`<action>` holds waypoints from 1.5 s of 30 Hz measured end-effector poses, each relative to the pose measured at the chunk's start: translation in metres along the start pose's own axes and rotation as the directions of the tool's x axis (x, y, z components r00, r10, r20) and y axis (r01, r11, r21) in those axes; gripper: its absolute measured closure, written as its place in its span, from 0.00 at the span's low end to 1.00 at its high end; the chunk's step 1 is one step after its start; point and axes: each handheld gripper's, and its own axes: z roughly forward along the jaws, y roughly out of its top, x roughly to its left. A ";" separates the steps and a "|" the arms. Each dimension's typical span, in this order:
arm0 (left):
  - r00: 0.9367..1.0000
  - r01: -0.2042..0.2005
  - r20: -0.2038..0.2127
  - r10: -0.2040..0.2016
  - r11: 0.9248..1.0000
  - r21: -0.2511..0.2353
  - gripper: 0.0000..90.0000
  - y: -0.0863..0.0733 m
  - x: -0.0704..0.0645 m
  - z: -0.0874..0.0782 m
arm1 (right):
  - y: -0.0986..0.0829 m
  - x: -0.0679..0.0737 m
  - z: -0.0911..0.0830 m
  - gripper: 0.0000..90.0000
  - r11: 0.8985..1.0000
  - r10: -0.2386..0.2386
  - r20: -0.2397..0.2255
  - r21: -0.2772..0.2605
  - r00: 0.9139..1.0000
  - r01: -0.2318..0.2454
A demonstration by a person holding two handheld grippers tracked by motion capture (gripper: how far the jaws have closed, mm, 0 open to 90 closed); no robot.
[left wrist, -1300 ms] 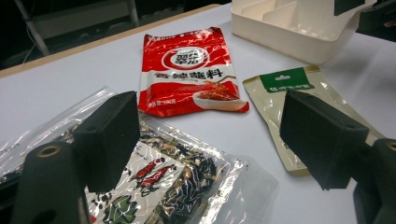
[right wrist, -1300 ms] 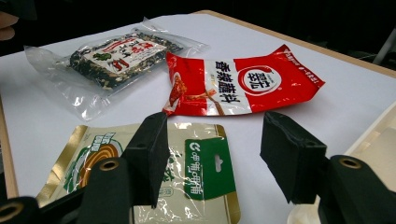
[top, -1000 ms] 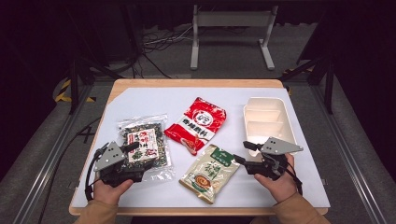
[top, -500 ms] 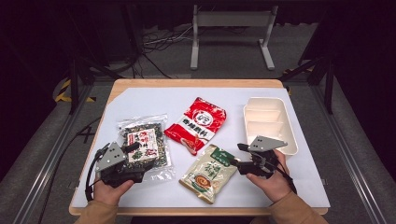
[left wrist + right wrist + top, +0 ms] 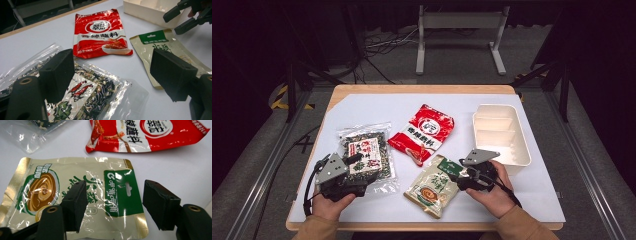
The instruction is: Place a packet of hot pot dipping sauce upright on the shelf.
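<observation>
Over the green-topped pouch [image 5: 82,195] we had moved our right hand-held gripper [image 5: 115,202] leftward, jaws wide, ready to grasp it.

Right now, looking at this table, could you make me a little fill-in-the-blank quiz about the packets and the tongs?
The right tongs hang open over the green top of the ____ packet.
The left tongs hover over the ____ packet of dark flakes.
The ____ packet lies between that one and the white tray.

Missing words: beige; clear; red
</observation>
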 end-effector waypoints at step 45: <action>1.000 -0.022 -0.003 0.022 1.000 0.014 0.22 -0.001 -0.004 0.003 | 0.015 -0.019 0.053 0.30 0.949 0.236 0.034 0.206 0.971 -0.238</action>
